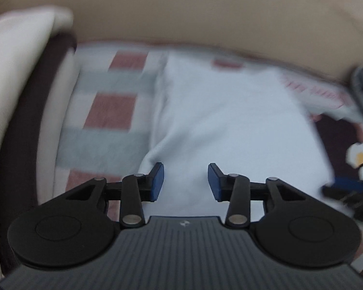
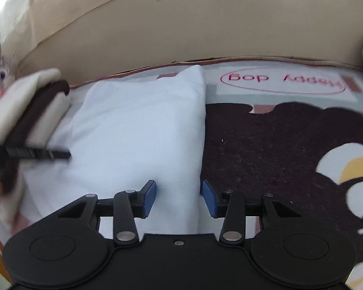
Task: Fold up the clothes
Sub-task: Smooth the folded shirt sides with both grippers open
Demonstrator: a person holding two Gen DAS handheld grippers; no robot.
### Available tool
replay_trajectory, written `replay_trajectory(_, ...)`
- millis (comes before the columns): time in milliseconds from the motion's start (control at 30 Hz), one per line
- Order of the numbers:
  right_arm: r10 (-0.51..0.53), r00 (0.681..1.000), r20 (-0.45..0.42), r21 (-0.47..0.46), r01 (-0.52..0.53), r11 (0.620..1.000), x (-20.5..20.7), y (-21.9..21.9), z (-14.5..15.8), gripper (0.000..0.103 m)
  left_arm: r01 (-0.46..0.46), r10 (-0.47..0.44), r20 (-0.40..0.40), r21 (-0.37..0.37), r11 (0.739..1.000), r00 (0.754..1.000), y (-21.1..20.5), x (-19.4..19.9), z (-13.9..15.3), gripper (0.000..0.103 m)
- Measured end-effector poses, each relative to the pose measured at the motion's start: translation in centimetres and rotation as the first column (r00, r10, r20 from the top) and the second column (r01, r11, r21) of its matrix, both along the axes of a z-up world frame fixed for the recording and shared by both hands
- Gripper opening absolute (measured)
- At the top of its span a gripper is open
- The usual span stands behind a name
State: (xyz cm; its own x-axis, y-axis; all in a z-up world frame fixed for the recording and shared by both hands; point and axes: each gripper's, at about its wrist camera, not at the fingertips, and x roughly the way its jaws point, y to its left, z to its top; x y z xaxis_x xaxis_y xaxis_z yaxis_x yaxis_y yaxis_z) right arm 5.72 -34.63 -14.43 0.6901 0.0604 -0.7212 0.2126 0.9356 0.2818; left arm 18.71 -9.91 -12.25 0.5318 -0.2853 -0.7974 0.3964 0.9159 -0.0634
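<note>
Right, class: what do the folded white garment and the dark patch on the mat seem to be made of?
White garment: probably thin woven cotton, matte, with soft creases and a rounded folded edge. Dark patch: looks like felt or short pile, matte, with a fuzzy speckled surface.

I see a plain pale blue-white garment (image 2: 138,130) on a blanket (image 2: 278,145) patterned with a dark brown dog shape, pink and grey-green blocks, and red lettering. My fingers (image 1: 157,181) carry blue pads; the backrest (image 2: 181,24) is beige.
</note>
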Motion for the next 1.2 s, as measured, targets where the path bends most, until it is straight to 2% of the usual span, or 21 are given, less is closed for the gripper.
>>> replay_trajectory(133, 0.028, 0.999, 0.032, 0.050, -0.030, 0.998, 3.0, -1.9, 0.6, 0.049, 0.038, -0.043, 0.043, 0.112, 0.993, 0.998, -1.5, 1.5, 1.0, 0.043)
replay_trajectory(267, -0.015, 1.000, 0.025, 0.114, 0.012, 0.993, 7.6, -4.2, 1.4, 0.050, 0.070, -0.090, 0.080, 0.225, 0.972, 0.993, -2.9, 3.0, 1.9, 0.044)
replay_trajectory(367, -0.029, 1.000, -0.010, 0.161, 0.030, 0.986, 11.0, -5.2, 0.9, 0.050, 0.102, -0.109, 0.064, 0.099, 0.990, 0.992, -2.5, 5.4, 2.6, 0.049)
replay_trajectory(400, -0.033, 0.999, -0.036, 0.160, 0.038, 0.986, 12.0, -5.3, 0.4, 0.050, 0.118, -0.121, 0.034, 0.084, 0.990, 0.992, -2.9, 6.4, 2.2, 0.048)
replay_trajectory(433, -0.038, 0.998, -0.049, 0.145, 0.044, 0.988, 12.8, -5.1, -0.2, 0.050, 0.131, -0.132, 0.008, 0.078, 0.988, 0.991, -3.3, 7.3, 1.4, 0.047)
replay_trajectory(533, -0.055, 0.997, -0.060, 0.074, 0.060, 0.995, 15.0, -4.5, -1.7, 0.047, 0.114, -0.110, -0.036, 0.143, 0.983, 0.993, -4.4, 9.1, -1.0, 0.049)
replay_trajectory(600, -0.070, 0.997, -0.039, -0.003, 0.070, 0.998, 15.8, -4.0, -2.0, 0.031, 0.094, -0.091, -0.027, 0.154, 0.984, 0.995, -4.2, 9.6, -1.9, 0.055)
replay_trajectory(667, -0.085, 0.996, -0.025, -0.082, 0.083, 0.993, 16.4, -3.5, -2.0, 0.026, 0.067, -0.063, -0.037, 0.142, 0.987, 0.997, -3.8, 10.0, -2.1, 0.062)
replay_trajectory(767, -0.120, 0.993, -0.018, -0.199, 0.114, 0.973, 16.9, -2.8, -1.5, 0.026, 0.047, -0.044, -0.020, 0.161, 0.986, 0.999, -3.1, 9.2, -1.7, 0.068)
replay_trajectory(833, -0.172, 0.985, -0.034, -0.196, 0.162, 0.967, 16.3, -3.5, -0.4, 0.028, 0.014, -0.014, -0.005, 0.174, 0.985, 1.000, -2.4, 8.9, -1.2, 0.068)
replay_trajectory(900, -0.212, 0.977, -0.033, -0.088, 0.208, 0.974, 14.5, -4.9, 0.7, 0.044, -0.028, 0.035, -0.048, 0.149, 0.988, 0.998, -0.9, 8.4, 0.0, 0.068)
replay_trajectory(967, -0.161, 0.986, -0.043, 0.101, 0.164, 0.981, 12.5, -6.4, 0.8, 0.058, -0.027, 0.035, -0.114, 0.073, 0.997, 0.993, 0.6, 7.6, 0.7, 0.066)
replay_trajectory(1033, -0.032, 0.998, -0.053, 0.265, 0.045, 0.963, 11.0, -7.1, 0.4, 0.058, -0.014, 0.015, -0.156, 0.007, 1.000, 0.988, 1.8, 6.5, 1.2, 0.068)
replay_trajectory(1067, -0.001, 0.998, -0.063, 0.290, 0.019, 0.957, 10.1, -7.1, 0.2, 0.058, -0.009, 0.004, -0.176, -0.026, 1.000, 0.984, 2.4, 5.9, 1.4, 0.068)
replay_trajectory(1200, -0.018, 0.997, -0.073, 0.299, 0.039, 0.953, 6.6, -6.9, -0.7, 0.058, 0.020, -0.001, -0.220, 0.083, 0.996, 0.975, 2.5, 3.9, -0.6, 0.068)
